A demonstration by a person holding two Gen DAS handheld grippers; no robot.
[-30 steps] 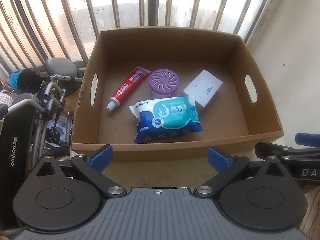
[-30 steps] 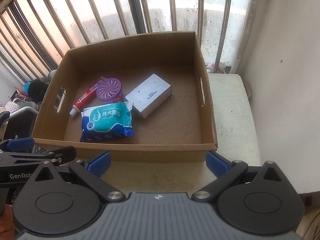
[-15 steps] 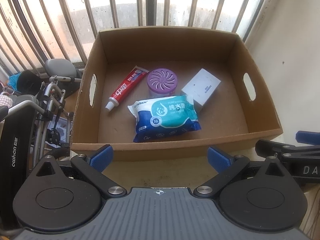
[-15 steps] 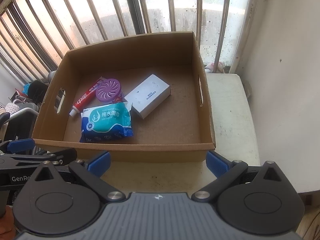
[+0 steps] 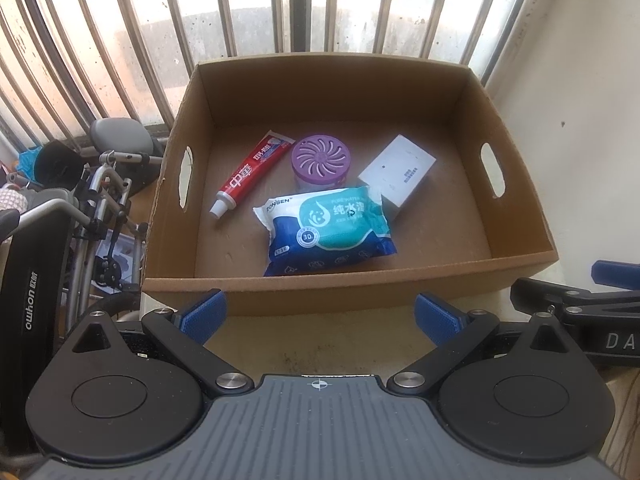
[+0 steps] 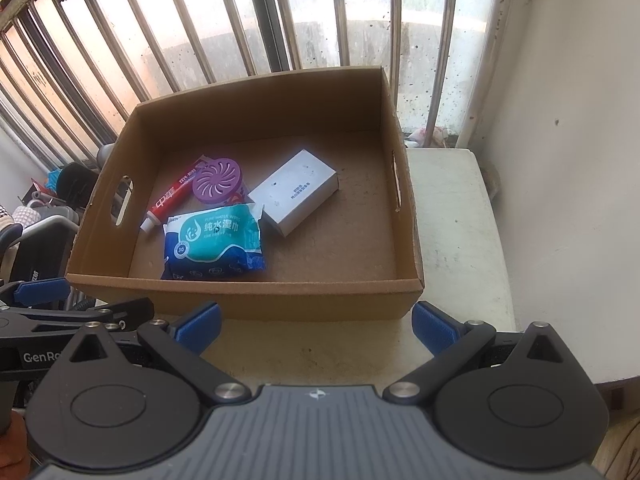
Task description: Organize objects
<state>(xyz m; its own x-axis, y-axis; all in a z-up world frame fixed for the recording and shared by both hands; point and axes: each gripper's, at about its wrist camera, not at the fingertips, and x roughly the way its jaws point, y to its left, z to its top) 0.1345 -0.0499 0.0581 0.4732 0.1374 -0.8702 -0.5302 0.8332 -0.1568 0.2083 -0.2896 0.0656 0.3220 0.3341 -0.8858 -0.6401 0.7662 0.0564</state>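
A cardboard box (image 5: 352,292) (image 6: 248,296) stands on a white table. In it lie a red toothpaste tube (image 5: 250,174) (image 6: 172,198), a purple round air freshener (image 5: 322,158) (image 6: 218,180), a blue and teal wet wipes pack (image 5: 328,230) (image 6: 214,240) and a white carton (image 5: 398,174) (image 6: 296,192). My left gripper (image 5: 320,314) is open and empty, just short of the box's near wall. My right gripper (image 6: 316,322) is open and empty, in front of the near wall towards the box's right end.
Window bars (image 5: 288,4) run behind the box. A white wall (image 6: 568,120) rises at the right. A treadmill and folded metal frames (image 5: 60,220) stand left of the table. Bare table top (image 6: 452,208) shows right of the box.
Both grippers have drawn back and up a little, so the box sits smaller and further off. The objects in the box have not moved.
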